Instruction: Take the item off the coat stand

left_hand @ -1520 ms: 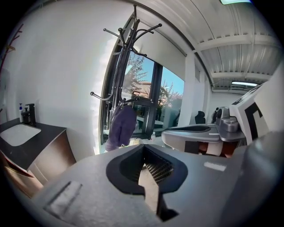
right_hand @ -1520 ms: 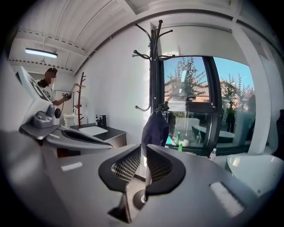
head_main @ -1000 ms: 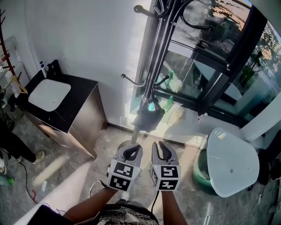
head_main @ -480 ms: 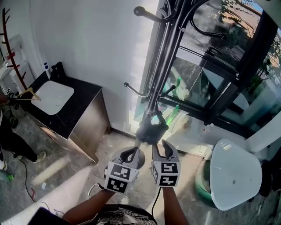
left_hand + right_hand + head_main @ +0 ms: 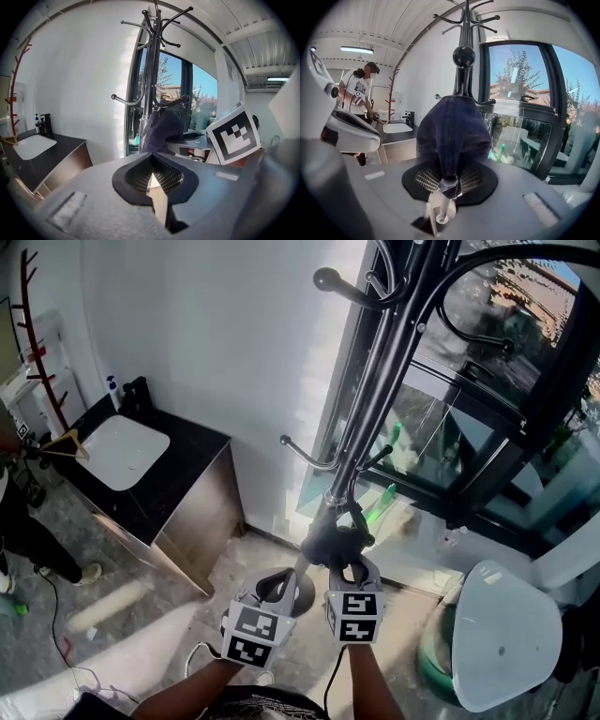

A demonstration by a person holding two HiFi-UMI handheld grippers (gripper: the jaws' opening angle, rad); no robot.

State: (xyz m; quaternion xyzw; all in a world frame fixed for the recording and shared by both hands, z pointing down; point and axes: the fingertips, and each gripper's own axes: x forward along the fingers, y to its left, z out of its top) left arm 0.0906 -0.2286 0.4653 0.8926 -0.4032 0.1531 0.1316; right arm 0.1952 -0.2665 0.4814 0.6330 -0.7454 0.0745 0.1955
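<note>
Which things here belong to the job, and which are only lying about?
Job: coat stand; dark blue item hanging on it; right gripper, jaws closing on that item.
Lying about: black counter; white sink; bottle.

White wall, black-topped cabinet with white basin, sunlit black-framed window, mottled grey floor

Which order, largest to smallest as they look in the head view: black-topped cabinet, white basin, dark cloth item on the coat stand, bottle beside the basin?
1. black-topped cabinet
2. white basin
3. dark cloth item, close to the basin and nearer the camera, so unsure
4. bottle
</note>
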